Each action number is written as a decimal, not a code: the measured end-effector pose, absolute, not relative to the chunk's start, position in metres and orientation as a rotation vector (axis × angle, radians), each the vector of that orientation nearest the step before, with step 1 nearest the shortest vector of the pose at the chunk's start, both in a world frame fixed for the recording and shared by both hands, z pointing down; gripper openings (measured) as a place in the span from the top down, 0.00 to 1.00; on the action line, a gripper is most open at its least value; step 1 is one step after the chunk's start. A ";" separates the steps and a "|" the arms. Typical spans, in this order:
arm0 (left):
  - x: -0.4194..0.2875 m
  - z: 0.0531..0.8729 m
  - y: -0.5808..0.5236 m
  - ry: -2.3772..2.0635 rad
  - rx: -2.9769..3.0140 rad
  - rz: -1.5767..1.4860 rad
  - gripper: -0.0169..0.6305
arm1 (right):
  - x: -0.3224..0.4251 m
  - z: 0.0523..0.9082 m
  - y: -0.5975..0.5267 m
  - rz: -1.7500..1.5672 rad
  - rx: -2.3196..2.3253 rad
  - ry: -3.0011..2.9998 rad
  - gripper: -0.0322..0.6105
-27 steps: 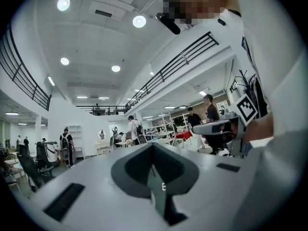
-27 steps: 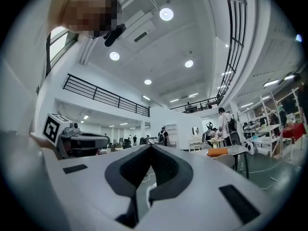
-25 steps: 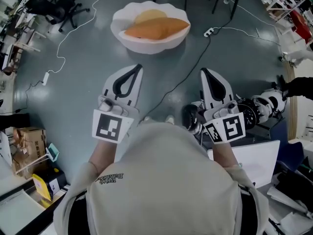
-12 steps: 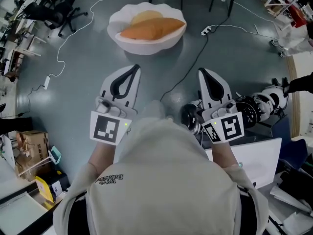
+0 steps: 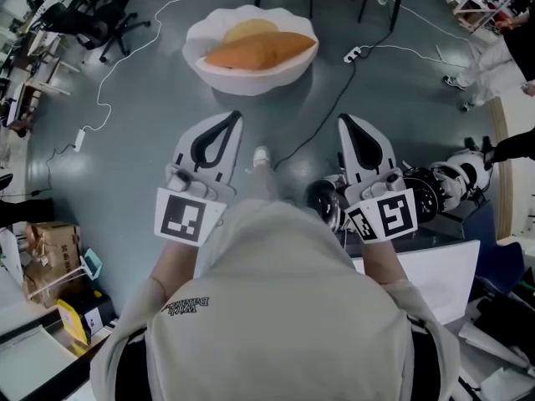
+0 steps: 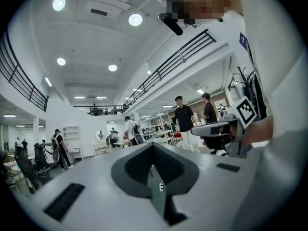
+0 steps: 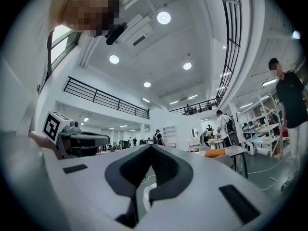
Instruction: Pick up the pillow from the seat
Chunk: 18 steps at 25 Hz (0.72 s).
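Where the pillow (image 5: 261,50) lies: across the white seat (image 5: 251,82), reaching its right rim; well ahead of both grippers, touching neither.
Left gripper (image 5: 236,117): fingers pressed together, empty.
Right gripper (image 5: 343,121): fingers pressed together, empty.

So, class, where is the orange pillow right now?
In the head view the orange pillow lies in the white shell-shaped seat at top centre, ahead of the left gripper and right gripper, touching neither.
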<state>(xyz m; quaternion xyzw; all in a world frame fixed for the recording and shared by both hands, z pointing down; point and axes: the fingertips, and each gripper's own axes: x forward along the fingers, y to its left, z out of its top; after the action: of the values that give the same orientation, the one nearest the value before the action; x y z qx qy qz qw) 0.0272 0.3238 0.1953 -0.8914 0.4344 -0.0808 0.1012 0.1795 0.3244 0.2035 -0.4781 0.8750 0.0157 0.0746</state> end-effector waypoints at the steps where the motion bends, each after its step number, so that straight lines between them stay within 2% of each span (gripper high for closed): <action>1: 0.027 0.196 0.323 1.286 -2.633 -0.239 0.96 | 0.180 0.203 0.324 0.048 -1.433 2.626 0.94; 11: 0.002 0.210 0.291 1.360 -2.628 -0.211 0.96 | 0.161 0.212 0.283 0.067 -1.401 2.662 0.94; 18: -0.024 0.225 0.226 1.391 -2.644 -0.208 0.96 | 0.137 0.225 0.217 0.059 -1.415 2.693 0.94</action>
<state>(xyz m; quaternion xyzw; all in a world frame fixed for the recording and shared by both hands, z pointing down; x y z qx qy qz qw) -0.0237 0.2261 0.2254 -0.8805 0.4631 -0.0693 0.0734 0.1369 0.2166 0.2245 -0.4644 0.8840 0.0193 0.0493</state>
